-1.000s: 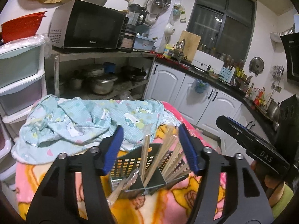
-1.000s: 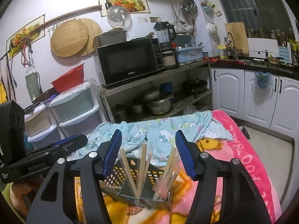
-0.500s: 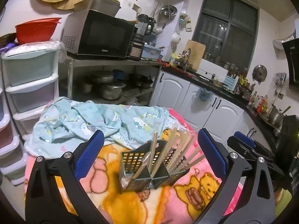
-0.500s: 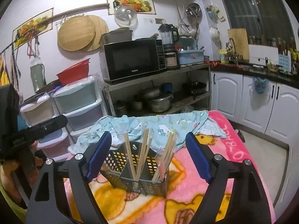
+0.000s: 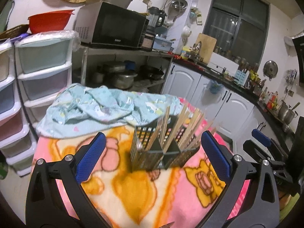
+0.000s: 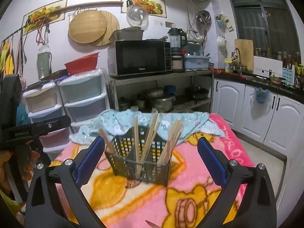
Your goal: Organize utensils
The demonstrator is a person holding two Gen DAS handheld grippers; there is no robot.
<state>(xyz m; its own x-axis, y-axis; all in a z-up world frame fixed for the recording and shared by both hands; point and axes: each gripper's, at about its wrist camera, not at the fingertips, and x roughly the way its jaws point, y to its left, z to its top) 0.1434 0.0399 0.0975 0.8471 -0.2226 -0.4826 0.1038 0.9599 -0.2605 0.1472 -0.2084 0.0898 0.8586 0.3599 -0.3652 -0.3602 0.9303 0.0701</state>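
A black perforated utensil caddy point(image 5: 163, 152) point(image 6: 140, 163) stands on a pink and yellow blanket point(image 5: 133, 190) point(image 6: 152, 195). Wooden chopsticks point(image 5: 182, 129) point(image 6: 146, 142) stand tilted in its compartments. My left gripper point(image 5: 152, 161) is open and empty, held back from the caddy with its blue pads wide apart. My right gripper point(image 6: 151, 163) is open and empty too, also held back from the caddy. The right gripper's body shows at the right edge of the left wrist view point(image 5: 266, 148).
A light blue printed cloth point(image 5: 98, 108) point(image 6: 171, 121) lies crumpled behind the caddy. Plastic drawer units point(image 6: 83, 98) and a metal shelf with a microwave point(image 6: 140, 58) and pots stand beyond. White cabinets point(image 6: 266, 117) line the right side.
Both grippers opened wide around the caddy and pulled back from it. The caddy now stands farther from both cameras.
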